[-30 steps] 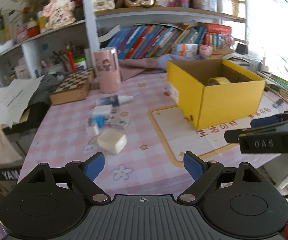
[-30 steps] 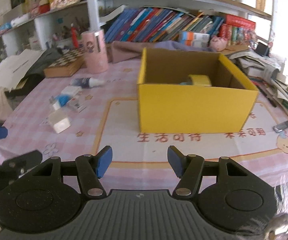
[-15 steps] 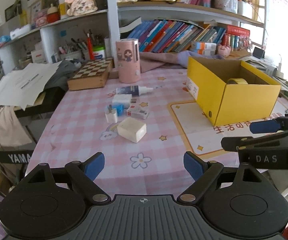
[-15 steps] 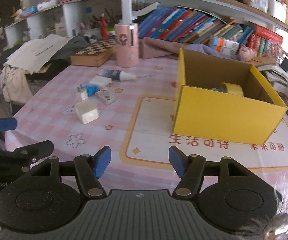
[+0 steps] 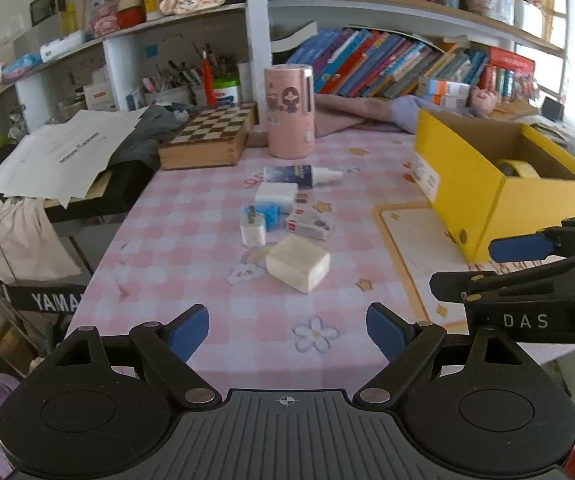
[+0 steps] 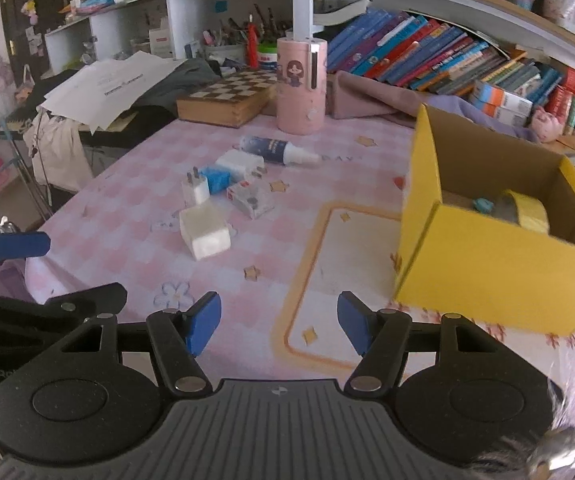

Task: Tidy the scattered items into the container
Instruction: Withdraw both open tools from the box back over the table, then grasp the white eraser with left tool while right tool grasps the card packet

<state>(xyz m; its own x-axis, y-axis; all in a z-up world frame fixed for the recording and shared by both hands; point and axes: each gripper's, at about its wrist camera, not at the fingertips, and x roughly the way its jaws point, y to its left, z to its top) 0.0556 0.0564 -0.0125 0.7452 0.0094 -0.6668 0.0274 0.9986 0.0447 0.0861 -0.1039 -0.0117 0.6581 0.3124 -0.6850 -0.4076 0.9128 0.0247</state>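
The yellow box [image 5: 483, 196] hides most of the tape roll [image 5: 517, 168] behind its near wall, a small teal item [image 6: 483, 205] beside the roll is too small to identify, and print on the little white packet [image 6: 249, 198] is unreadable.

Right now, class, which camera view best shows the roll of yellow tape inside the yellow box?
The right wrist view: it looks down into the yellow box, showing the tape roll on edge. The left wrist view shows only the roll's top above the box wall.
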